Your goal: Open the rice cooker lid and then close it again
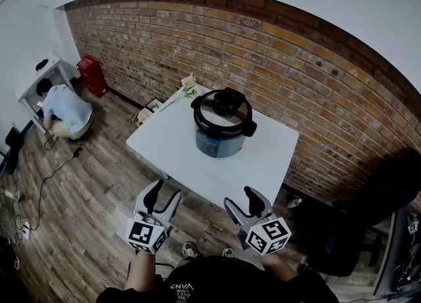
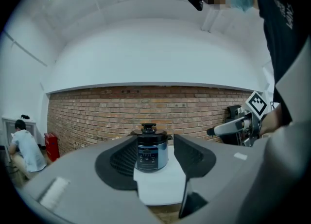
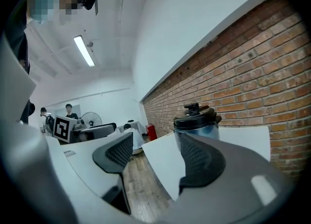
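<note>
The rice cooker (image 1: 222, 124) stands on a white table (image 1: 263, 163). It has a blue-grey body and a black lid with a knob, and the lid is down. My left gripper (image 1: 163, 198) and right gripper (image 1: 242, 201) hover side by side over the floor, short of the table's near edge. Both are open and hold nothing. In the left gripper view the cooker (image 2: 151, 152) shows far off between the open fingers (image 2: 194, 157), front panel toward me. In the right gripper view the cooker (image 3: 197, 121) sits behind the right finger (image 3: 201, 162).
A brick wall (image 1: 296, 65) runs behind the table. A person (image 1: 64, 110) crouches at a cabinet at far left beside a red object (image 1: 93, 75). Cables trail over the wooden floor (image 1: 79, 190). A black chair (image 1: 368, 209) stands at right. Small items (image 1: 189, 86) lie at the table's far corner.
</note>
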A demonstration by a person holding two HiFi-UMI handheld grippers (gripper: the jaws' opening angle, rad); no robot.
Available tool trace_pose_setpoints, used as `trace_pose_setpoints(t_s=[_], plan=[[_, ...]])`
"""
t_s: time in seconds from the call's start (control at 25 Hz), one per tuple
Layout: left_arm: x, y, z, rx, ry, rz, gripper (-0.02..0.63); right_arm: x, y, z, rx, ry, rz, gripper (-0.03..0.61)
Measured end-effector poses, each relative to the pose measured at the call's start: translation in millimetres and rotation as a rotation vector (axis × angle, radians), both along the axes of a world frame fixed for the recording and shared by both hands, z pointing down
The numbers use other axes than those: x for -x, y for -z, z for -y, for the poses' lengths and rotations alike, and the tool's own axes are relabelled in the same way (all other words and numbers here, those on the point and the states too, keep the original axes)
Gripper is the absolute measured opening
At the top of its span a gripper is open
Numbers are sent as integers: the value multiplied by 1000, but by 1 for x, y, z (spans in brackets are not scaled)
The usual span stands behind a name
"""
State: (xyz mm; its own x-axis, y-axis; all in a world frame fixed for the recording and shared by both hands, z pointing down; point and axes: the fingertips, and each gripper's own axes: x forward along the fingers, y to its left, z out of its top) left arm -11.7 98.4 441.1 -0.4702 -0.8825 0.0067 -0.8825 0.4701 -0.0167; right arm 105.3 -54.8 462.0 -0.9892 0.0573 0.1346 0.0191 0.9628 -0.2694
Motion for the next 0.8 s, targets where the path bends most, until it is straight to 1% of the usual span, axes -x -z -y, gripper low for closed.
trace_pose_setpoints(t_s=[0.04, 0.12, 0.16, 0.24, 0.28, 0.36, 0.48, 0.64, 0.68, 0.8], plan=[[-8, -4, 5, 11, 2, -8, 220, -4, -2, 3, -9, 4, -5, 303], [-22, -12, 12, 31, 13, -23, 171, -12, -6, 9, -26, 9, -16, 237], [-28, -13, 15, 32, 20, -18, 134, -16, -9, 12, -32, 10, -21, 210], [-40, -17, 20, 29, 37, -14, 57, -22, -13, 19, -36, 9, -28, 182], [-45, -20, 21, 32, 50, -27, 36, -25, -15, 22, -36, 8, -29, 172], [-55, -26, 23, 38, 77, -55, 15, -31, -19, 27, -40, 7, -33, 155], [-65, -32, 29, 34, 91, -38, 2, -38, -28, 35, -44, 9, -43, 116], [-79, -41, 38, 57, 90, -54, 2, -43, -37, 43, -48, 7, -53, 15], [-82, -41, 40, 63, 89, -48, 2, -44, -39, 45, -46, 9, -56, 6], [-88, -41, 46, 84, 84, -28, 2, -47, -44, 47, -41, 20, -66, 6]])
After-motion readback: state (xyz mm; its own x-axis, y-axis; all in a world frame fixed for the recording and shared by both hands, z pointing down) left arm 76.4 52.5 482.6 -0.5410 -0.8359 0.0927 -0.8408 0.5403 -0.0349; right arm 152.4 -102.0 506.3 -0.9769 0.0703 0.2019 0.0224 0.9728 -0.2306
